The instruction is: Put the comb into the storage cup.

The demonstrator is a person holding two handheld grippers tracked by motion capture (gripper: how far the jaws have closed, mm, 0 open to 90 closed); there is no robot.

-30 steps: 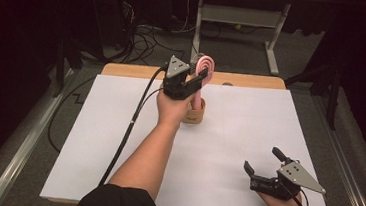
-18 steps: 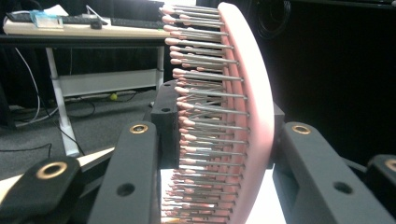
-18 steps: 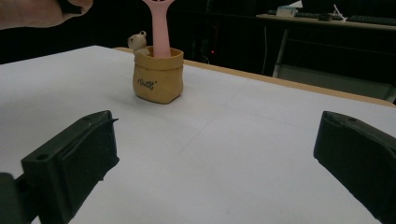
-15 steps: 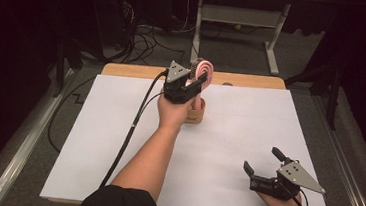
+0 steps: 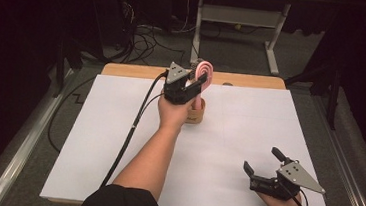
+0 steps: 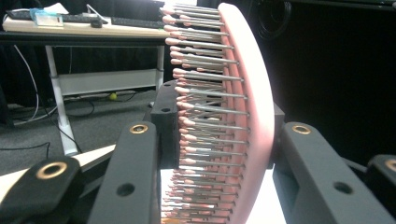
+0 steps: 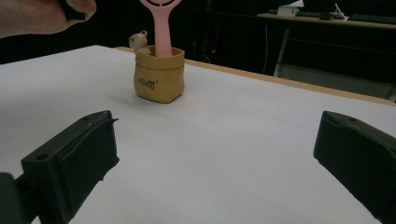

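A pink hairbrush (image 5: 205,71) stands handle-down in a small tan sack-shaped holder (image 5: 195,113) at the far middle of the white table. My left gripper (image 5: 199,79) is closed on the brush head. In the left gripper view the brush (image 6: 243,93) sits edge-on between the jaws of my left gripper (image 6: 219,130), bristles toward the left jaw, pink back against the right one. My right gripper (image 5: 261,159) rests near the front right edge, open and empty. The right gripper view looks past that gripper (image 7: 217,121) to the holder (image 7: 159,77) and the brush handle (image 7: 163,28).
White paper (image 5: 117,142) covers the table, and a wooden edge (image 5: 253,81) shows at the back. A small bear figure (image 7: 138,42) perches on the holder's rim. A cable (image 5: 133,129) trails from the left gripper across the table. A desk frame (image 5: 238,22) stands behind.
Almost nothing: the left hand and the brush head have shifted only slightly at the holder. The right gripper has stayed still and open.
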